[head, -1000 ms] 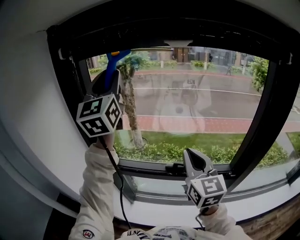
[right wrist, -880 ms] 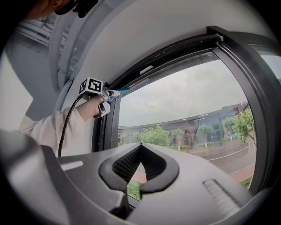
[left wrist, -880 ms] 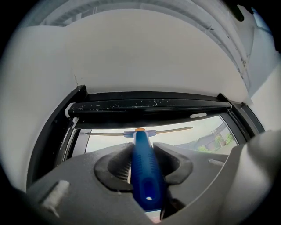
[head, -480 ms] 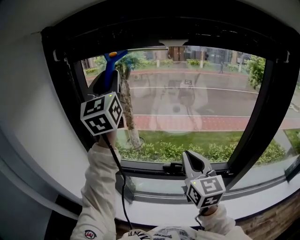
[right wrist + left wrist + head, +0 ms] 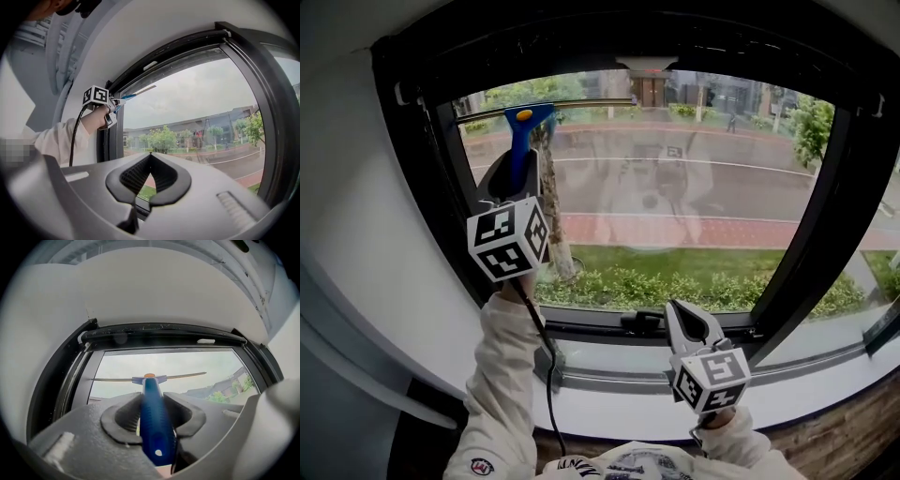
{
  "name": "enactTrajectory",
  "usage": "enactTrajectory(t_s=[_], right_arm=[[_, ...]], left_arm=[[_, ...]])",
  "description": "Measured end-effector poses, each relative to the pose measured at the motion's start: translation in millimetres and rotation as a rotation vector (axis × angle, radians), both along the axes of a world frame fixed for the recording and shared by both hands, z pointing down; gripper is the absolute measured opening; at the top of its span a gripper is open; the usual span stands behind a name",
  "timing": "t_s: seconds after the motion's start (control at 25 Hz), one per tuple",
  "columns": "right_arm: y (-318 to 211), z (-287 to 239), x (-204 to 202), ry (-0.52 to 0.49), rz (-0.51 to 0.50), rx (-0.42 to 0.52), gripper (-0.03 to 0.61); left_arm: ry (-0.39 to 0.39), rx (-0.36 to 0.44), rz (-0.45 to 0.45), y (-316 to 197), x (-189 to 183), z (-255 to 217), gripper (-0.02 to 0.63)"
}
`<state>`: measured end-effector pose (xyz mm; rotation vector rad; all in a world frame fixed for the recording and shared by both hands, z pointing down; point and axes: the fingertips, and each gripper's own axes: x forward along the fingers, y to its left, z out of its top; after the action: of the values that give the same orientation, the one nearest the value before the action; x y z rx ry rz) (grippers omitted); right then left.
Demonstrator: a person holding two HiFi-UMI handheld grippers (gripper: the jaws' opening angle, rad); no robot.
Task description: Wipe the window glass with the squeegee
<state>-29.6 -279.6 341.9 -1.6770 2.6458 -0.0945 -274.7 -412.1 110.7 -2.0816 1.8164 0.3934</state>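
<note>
Blue squeegee (image 5: 521, 145) pinched in left claw (image 5: 151, 416), blade high on window glass (image 5: 694, 197); right claw (image 5: 136, 201) pressed together, empty.

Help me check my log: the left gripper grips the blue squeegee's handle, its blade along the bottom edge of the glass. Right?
Not quite. The left gripper does grip the blue squeegee by its handle, but the blade lies near the top of the window glass, just under the upper frame, not along the bottom edge. The head view shows it.
</note>
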Motion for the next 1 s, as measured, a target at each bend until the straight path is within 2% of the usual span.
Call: enactTrajectory(t_s=[1.0], right_arm=[[13, 30, 5, 0.037, 0.006, -0.08, 0.006]], left_arm=[[0.026, -0.121, -0.014, 5, 5, 129, 0.147]])
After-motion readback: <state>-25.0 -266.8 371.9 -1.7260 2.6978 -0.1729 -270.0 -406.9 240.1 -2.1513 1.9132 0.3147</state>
